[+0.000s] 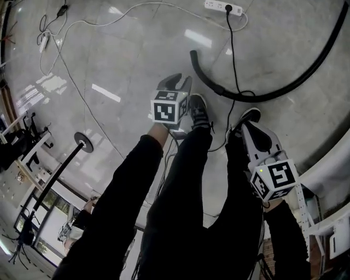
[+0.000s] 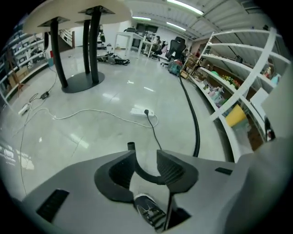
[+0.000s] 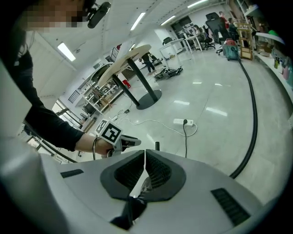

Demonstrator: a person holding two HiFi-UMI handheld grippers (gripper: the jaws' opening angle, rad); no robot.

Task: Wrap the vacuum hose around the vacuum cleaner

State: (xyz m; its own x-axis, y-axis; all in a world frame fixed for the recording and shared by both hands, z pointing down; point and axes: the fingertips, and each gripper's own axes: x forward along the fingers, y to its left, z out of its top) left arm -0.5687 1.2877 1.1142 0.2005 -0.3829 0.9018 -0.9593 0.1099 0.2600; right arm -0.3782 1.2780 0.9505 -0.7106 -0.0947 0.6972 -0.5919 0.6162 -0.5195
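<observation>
A long black vacuum hose (image 1: 273, 94) lies in a wide curve on the grey floor, with its open end (image 1: 193, 54) just ahead of my left gripper (image 1: 179, 78). In the left gripper view the left gripper (image 2: 145, 154) stands open by a narrow gap. Nothing is between its pads, and the hose (image 2: 197, 123) shows on the floor beyond. The hose (image 3: 253, 109) runs back to a red and teal unit (image 3: 231, 48) by the shelves. My right gripper (image 1: 247, 127) hangs over the person's right foot. Seen from its own camera, the right gripper (image 3: 144, 151) is shut and empty.
A white power strip (image 1: 223, 6) lies ahead, with a black cord (image 1: 234, 49) trailing towards the person's feet and a white cable (image 1: 82, 93) looping left. A pedestal table base (image 1: 83, 141) stands at the left. White shelves (image 2: 238, 91) line the right side.
</observation>
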